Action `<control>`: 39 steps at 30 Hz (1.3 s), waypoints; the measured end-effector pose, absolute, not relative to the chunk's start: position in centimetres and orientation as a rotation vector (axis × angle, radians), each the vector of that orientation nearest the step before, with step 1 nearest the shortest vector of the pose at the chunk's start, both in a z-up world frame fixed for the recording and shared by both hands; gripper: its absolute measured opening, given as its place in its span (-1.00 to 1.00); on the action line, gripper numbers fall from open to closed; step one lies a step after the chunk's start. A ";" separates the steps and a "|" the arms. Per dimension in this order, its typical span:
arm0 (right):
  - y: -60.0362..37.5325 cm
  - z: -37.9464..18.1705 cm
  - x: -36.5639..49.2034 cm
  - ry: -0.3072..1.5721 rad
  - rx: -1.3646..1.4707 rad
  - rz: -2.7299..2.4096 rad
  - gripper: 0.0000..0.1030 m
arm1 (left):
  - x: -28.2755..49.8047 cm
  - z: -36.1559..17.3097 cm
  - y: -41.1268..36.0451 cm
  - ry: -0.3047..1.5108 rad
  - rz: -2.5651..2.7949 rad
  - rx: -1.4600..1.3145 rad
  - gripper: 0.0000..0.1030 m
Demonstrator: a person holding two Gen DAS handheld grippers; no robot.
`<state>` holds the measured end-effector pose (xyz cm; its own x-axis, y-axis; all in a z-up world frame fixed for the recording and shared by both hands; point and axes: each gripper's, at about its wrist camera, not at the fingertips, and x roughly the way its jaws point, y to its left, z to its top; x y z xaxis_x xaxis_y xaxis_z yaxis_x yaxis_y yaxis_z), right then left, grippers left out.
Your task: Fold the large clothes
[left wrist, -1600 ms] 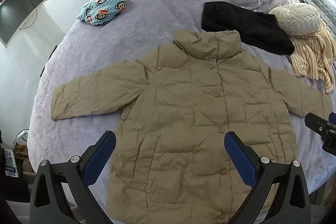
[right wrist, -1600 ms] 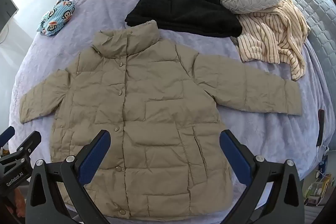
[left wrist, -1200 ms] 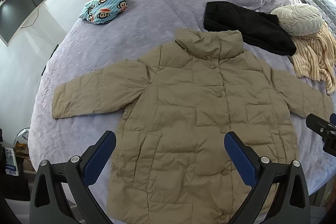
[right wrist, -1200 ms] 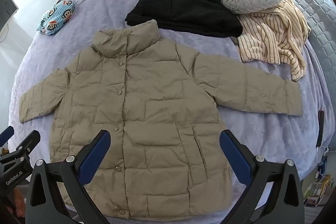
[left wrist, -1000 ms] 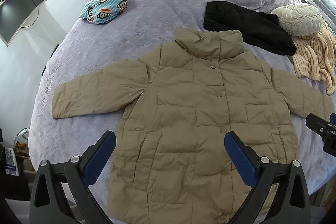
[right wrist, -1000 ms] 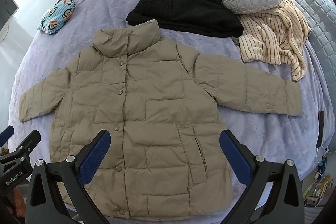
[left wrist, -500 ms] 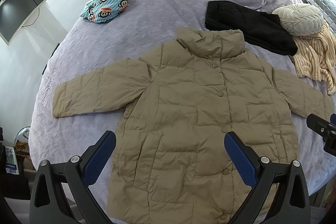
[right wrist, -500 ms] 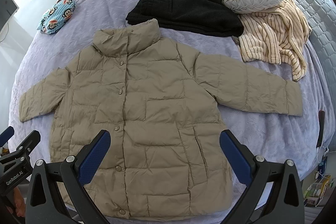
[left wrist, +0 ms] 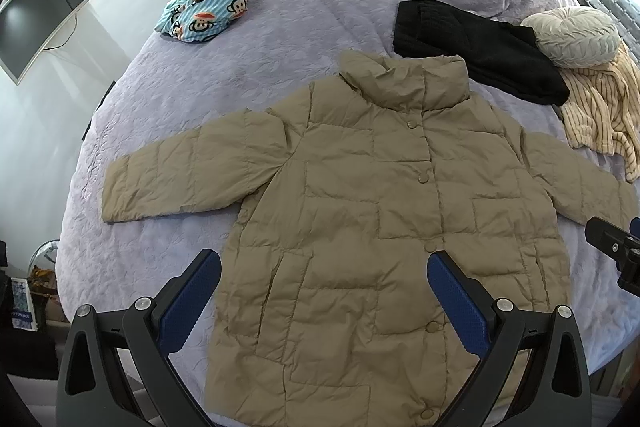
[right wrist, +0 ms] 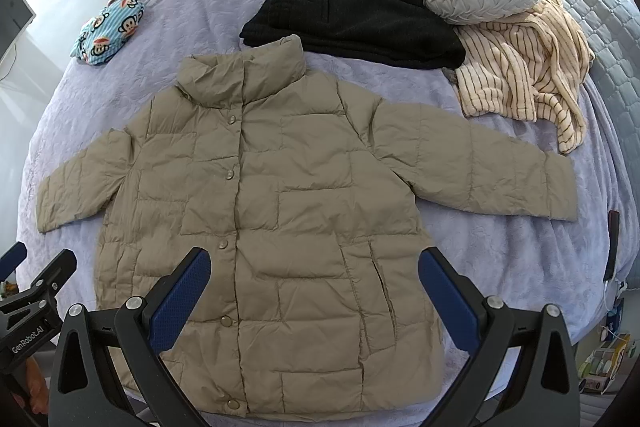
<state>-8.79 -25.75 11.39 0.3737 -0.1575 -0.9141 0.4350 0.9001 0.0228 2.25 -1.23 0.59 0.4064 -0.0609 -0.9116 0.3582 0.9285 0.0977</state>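
On a lavender quilted bed (left wrist: 320, 7), a tan quilted puffer jacket (left wrist: 360, 227) is laid flat, buttoned, sleeves outspread.

From the left wrist, the left gripper (left wrist: 324, 291) is seen spread wide, empty, above the hem. From the right wrist, the right gripper (right wrist: 314, 289) is likewise parted and empty. Slippery padding could slide from a shallow pinch, skewing the fold.

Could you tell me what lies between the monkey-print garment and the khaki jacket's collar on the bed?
Only bare purple bedspread lies between the monkey-print garment and the khaki jacket; the left wrist view shows it best.
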 end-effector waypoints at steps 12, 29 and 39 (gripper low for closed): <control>-25.4 10.8 -8.6 1.127 0.265 -0.393 1.00 | 2.3 0.6 -1.4 1.136 -0.260 0.297 1.00; -25.4 10.7 -8.6 1.142 0.234 -0.416 1.00 | 2.4 0.6 -1.4 1.136 -0.260 0.296 1.00; -25.3 10.7 -8.6 1.141 0.219 -0.427 1.00 | 2.1 0.4 -1.8 1.140 -0.266 0.296 1.00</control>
